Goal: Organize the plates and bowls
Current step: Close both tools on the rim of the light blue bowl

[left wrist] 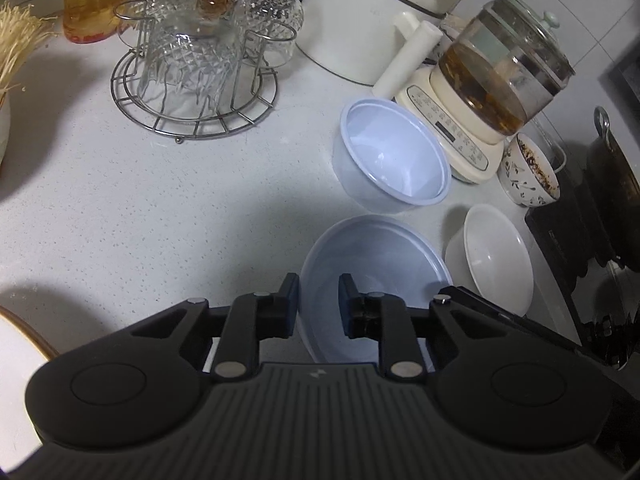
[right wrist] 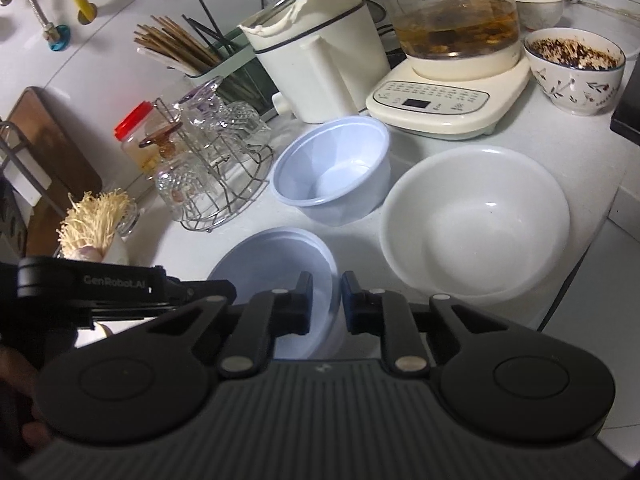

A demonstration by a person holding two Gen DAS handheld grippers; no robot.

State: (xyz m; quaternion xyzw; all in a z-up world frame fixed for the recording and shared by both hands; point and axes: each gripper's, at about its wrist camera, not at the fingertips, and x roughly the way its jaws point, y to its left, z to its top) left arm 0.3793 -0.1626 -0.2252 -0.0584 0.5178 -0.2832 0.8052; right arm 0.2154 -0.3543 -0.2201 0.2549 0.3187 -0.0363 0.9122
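Nearest in the left wrist view, the left gripper [left wrist: 318,300] has its jaws set astride the left rim of a shallow pale blue bowl [left wrist: 376,256], one finger outside the wall and one inside. A narrow gap shows on each side of the rim, so whether the pads press it cannot be told. In the right wrist view the right gripper [right wrist: 327,300] straddles the right rim of the same shallow bowl [right wrist: 276,256] in the same way, its jaws narrowly parted with the rim between them; contact cannot be confirmed there either. The shallow bowl sits on the white speckled surface [left wrist: 120,200].

Just to its right stands a white bowl [left wrist: 494,258], upright and empty, near the edge of the surface; in the right wrist view this white bowl [right wrist: 476,224] looks the larger of the two. Just beyond the shallow bowl is a deeper pale blue bowl [left wrist: 390,156], also empty, seen again from the right wrist [right wrist: 332,168].

Farther back, a cream kettle base [left wrist: 448,128] carries a glass pot of brown liquid [left wrist: 504,64]. Beside it stands a flower-patterned bowl [left wrist: 528,174] with dark residue inside. To the left, a wire rack [left wrist: 192,92] holds upturned cut-glass cups. A white cooker [right wrist: 316,64] stands behind, and a holder of chopsticks [right wrist: 180,46] rises beyond it.
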